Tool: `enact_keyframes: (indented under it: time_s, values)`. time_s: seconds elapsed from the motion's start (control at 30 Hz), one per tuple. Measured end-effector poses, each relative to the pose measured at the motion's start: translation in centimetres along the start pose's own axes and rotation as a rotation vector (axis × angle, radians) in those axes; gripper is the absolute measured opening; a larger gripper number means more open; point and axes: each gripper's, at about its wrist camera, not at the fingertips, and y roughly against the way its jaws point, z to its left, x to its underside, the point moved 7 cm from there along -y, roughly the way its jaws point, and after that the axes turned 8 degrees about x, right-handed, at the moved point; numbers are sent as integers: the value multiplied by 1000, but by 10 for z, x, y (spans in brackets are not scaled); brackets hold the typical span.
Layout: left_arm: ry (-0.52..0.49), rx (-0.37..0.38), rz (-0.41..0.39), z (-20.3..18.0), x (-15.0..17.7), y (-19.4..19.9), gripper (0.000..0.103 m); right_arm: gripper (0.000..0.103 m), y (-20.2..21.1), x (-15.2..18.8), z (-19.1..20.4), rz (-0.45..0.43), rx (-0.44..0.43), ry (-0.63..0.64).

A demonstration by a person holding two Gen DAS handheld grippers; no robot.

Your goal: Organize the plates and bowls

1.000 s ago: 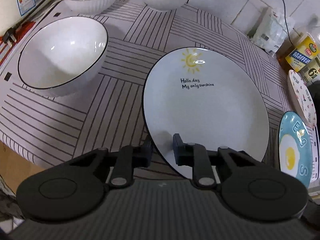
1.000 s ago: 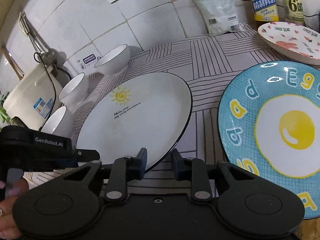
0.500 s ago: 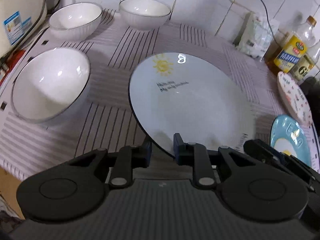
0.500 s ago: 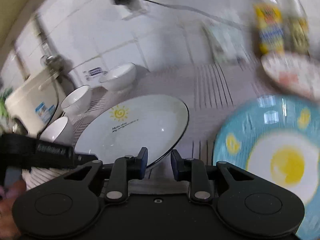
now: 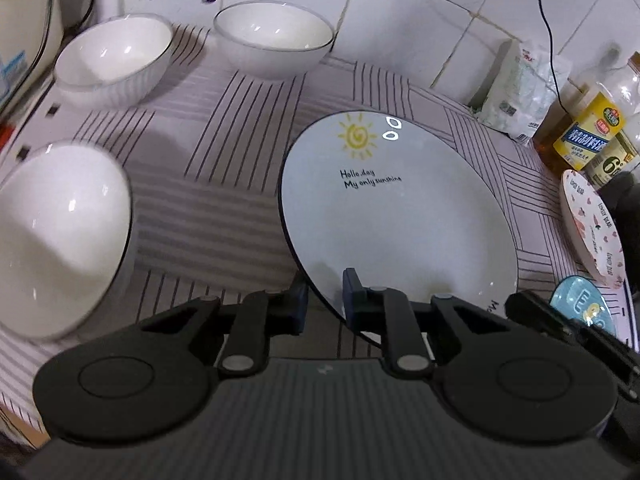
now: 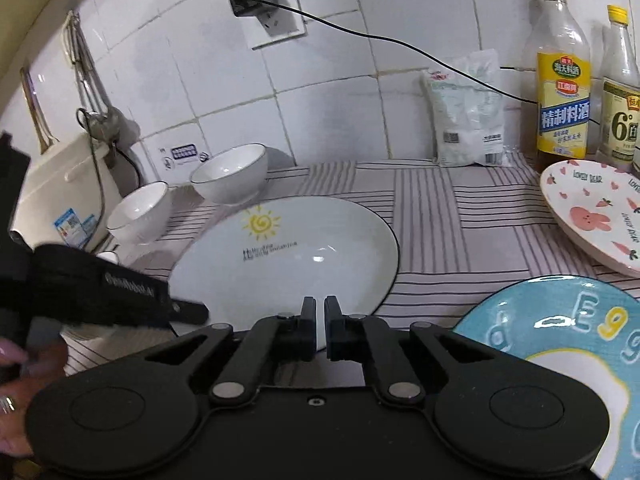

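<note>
Sun plate [image 5: 396, 216] rim between left gripper [image 5: 326, 300] jaws (tilted).

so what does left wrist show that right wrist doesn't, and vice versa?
Only left wrist: the big near bowl in full, and the left gripper with its jaws astride the sun plate's rim. Only right wrist: the wall socket, the person's hand, and the right gripper, jaws nearly closed. Both: sun plate, two far bowls, bunny plate, egg plate, yellow-label bottle.

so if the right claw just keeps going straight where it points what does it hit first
Most likely the sun plate: the right claw, nearly shut, sits at its near rim. Whether the fingers already touch the rim is unclear.
</note>
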Motion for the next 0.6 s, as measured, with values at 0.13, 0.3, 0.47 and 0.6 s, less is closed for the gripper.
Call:
enact_keyframes:
  time_s: [0.13,0.3,0.47,0.6]
  values:
    - [6,-14,13,8,-8,-8,15,28,-8,-17,-10,-38,57,51]
    - [-9,-41,-12,14,-25,-18,14,29,-29,-44,-29,-30,113,103]
    - [28,-38,20,23,-35,-34,16,35,-18,-47,-37,-53,100,73]
    - [31,-65,5,21,-33,-25,27,40,-6,-37,-40,-52,75,79]
